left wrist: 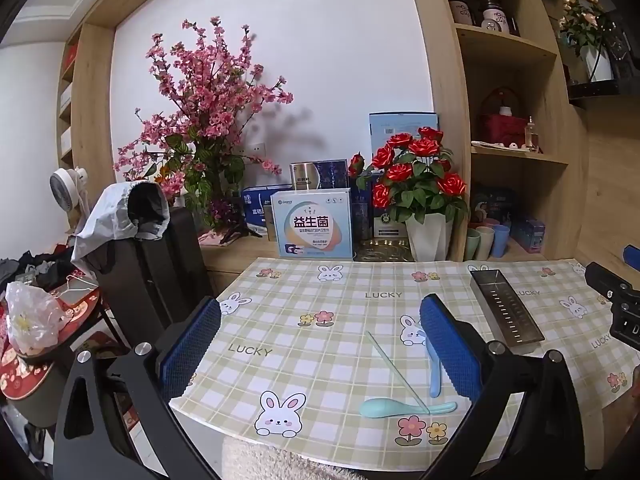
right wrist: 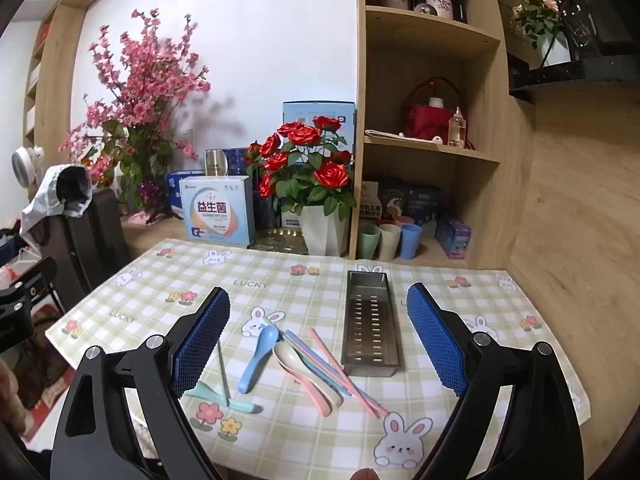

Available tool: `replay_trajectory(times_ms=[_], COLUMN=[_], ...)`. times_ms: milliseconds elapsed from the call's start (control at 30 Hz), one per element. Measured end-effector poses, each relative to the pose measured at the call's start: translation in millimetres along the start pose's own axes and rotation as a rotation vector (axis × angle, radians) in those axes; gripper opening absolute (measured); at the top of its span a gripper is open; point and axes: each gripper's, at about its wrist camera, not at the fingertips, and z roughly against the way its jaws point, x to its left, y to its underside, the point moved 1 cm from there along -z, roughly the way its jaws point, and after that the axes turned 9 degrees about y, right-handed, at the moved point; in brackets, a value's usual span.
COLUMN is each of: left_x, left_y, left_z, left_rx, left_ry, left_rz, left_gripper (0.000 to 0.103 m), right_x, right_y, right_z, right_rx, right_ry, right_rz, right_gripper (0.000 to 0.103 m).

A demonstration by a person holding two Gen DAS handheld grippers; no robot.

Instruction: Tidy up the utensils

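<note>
A slotted metal utensil tray lies empty on the checked tablecloth, also visible at the right of the left wrist view. Left of it lie a blue spoon, a beige spoon over a pink one, pink chopsticks, blue chopsticks, a mint spoon and a green chopstick. My right gripper hangs open above these utensils, holding nothing. My left gripper is open over the table's left part, with the mint spoon, green chopstick and blue spoon near its right finger.
At the back stand a red rose pot, a blue-white box, pastel cups and wooden shelves. A black chair with a grey garment stands left of the table. The table's near edge is close below.
</note>
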Motion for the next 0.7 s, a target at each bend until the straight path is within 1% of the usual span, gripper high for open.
replay_trajectory(times_ms=[233, 267, 700], left_x=[-3.6, -1.2, -1.2], left_y=[-0.1, -1.4, -1.5], left_z=[4.2, -1.5, -0.8], left_rx=[-0.014, 0.003, 0.001], left_ry=[0.017, 0.0, 0.0], left_rz=[-0.017, -0.007, -0.01], left_gripper=[0.098, 0.098, 0.098], right_x=[0.3, -1.4, -2.4], right_y=[0.1, -0.1, 0.3], right_z=[-0.5, -0.3, -1.3], right_rx=[-0.001, -0.001, 0.001], right_ry=[-0.002, -0.001, -0.002], right_rz=[0.003, -0.003, -0.006], right_gripper=[0.087, 0.087, 0.087])
